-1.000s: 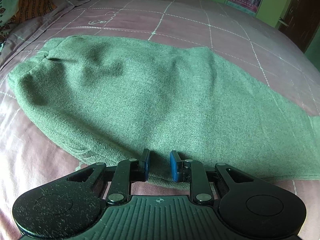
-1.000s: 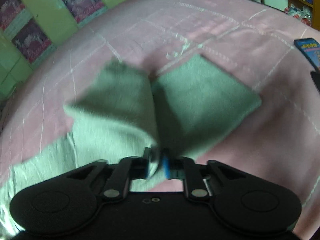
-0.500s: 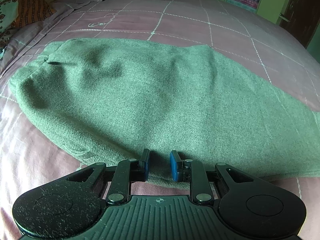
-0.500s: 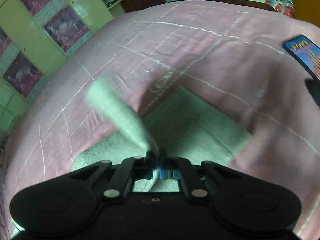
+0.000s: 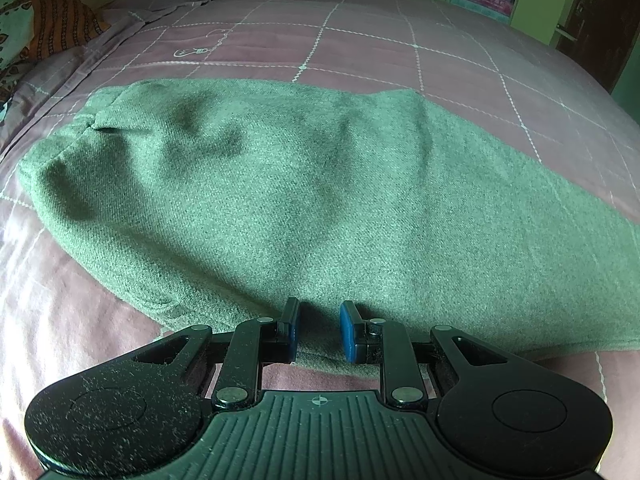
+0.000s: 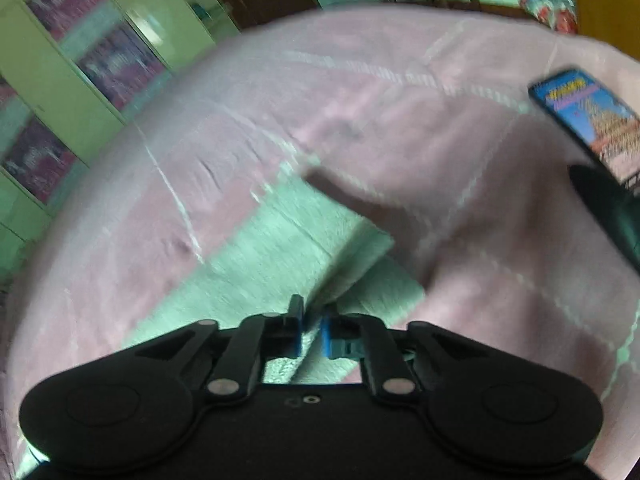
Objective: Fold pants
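Observation:
Green pants [image 5: 280, 200] lie flat across the pink checked bedspread [image 5: 360, 52], waist end at the left. My left gripper [image 5: 319, 330] is open, its blue pads on either side of the near edge of the cloth, gripping nothing. In the blurred right wrist view, the leg end of the pants [image 6: 288, 248] lies folded over on the bed. My right gripper [image 6: 313, 330] stands over this cloth with its blue pads a narrow gap apart. I cannot tell whether cloth is pinched between them.
A phone with a lit screen [image 6: 588, 120] lies on the bed at the right, with a dark object [image 6: 608, 208] beside it. An orange patterned pillow [image 5: 52, 24] sits at the far left. Green cupboards with posters [image 6: 80, 60] stand beyond the bed.
The right gripper has swung the raised leg end down onto the bed, and its pads have parted slightly. The left gripper has hardly moved.

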A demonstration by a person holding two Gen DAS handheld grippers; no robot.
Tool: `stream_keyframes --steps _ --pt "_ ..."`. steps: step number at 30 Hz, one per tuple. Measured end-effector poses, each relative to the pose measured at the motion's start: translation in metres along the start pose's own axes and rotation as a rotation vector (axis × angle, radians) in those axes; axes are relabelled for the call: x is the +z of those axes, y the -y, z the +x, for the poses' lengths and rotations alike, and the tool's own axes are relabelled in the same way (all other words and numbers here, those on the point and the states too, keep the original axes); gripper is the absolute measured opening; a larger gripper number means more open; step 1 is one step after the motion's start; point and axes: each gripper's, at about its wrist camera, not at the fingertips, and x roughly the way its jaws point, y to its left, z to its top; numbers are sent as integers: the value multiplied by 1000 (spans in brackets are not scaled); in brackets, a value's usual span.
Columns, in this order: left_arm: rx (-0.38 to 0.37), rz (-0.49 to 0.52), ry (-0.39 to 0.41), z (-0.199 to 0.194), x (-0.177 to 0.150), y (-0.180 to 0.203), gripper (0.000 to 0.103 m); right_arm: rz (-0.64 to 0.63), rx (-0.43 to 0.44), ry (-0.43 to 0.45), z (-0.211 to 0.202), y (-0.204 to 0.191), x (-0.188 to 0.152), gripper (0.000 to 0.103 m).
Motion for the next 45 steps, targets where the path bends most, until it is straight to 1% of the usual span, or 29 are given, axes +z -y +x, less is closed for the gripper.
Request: stream_keyframes --steps 1,2,3,5,8,10,12,13,14,15,17,19,22,24,25,26,28,29,30,31,32,34,35,37,39,40,43,45 --pt "2 5 0 0 0 1 22 -25 -25 12 -2 0 -1 7" --pt "2 6 -1 0 0 1 22 -55 -59 -13 2 2 -2 7" --pt "1 4 -1 -1 0 1 22 -65 -78 -44 9 7 -2 4" --pt "-1 7 2 -1 0 0 22 -65 -66 -51 7 13 -6 5" --pt "4 20 4 -2 0 2 22 -129 -78 -33 1 6 -8 9" --pt "4 19 4 -4 0 2 22 -154 -94 -32 -3 4 -6 18" --pt "17 25 16 -10 1 4 22 -114 -149 -4 -15 10 -5 39" --pt "30 31 27 -13 2 8 23 -69 -172 30 -20 16 -4 40" --pt "33 33 39 -17 3 12 23 -39 -167 63 -27 19 -3 39" --pt "20 34 50 -20 5 19 23 -54 -149 76 -29 16 -3 37" --pt "-21 46 57 -22 11 38 23 -172 -135 92 -28 -6 -6 37" --pt "-59 75 56 -18 18 63 23 -270 -104 72 -19 -32 -11 37" --pt "-112 109 47 -7 26 104 23 -353 -59 11 4 -70 -19 36" --pt "-122 141 40 3 29 125 23 -424 -51 -7 15 -96 -27 35" --pt "-114 165 19 12 28 132 23 -466 -43 -17 22 -109 -32 35" --pt "-91 192 -13 22 25 136 23 -501 -44 -19 28 -118 -36 36" --pt "-81 223 10 25 17 133 25 -591 -79 -35 38 -128 -45 37" --pt "-79 226 13 23 14 128 25 -646 -116 -51 40 -127 -52 36" --pt "-83 216 16 20 10 120 25 -695 -160 -81 48 -120 -59 36" --pt "-88 208 22 18 7 111 25 -719 -155 -80 49 -110 -66 36" --pt "-91 207 30 15 3 103 25 -732 -143 -57 42 -99 -70 36" --pt "-81 229 32 11 2 96 25 -767 -144 -35 32 -88 -75 36" --pt "-75 230 22 9 5 98 25 -773 -151 -31 29 -87 -73 36" --pt "-63 205 18 7 17 102 26 -732 -149 -37 25 -92 -65 37" --pt "-61 206 32 10 30 112 27 -705 -114 -6 22 -103 -58 38" --pt "-60 212 31 13 37 117 27 -721 -116 8 24 -112 -57 38" --pt "-62 205 26 31 58 132 27 -750 -114 2 38 -134 -52 40" --pt "-49 201 19 44 69 138 28 -767 -129 6 48 -147 -48 47"
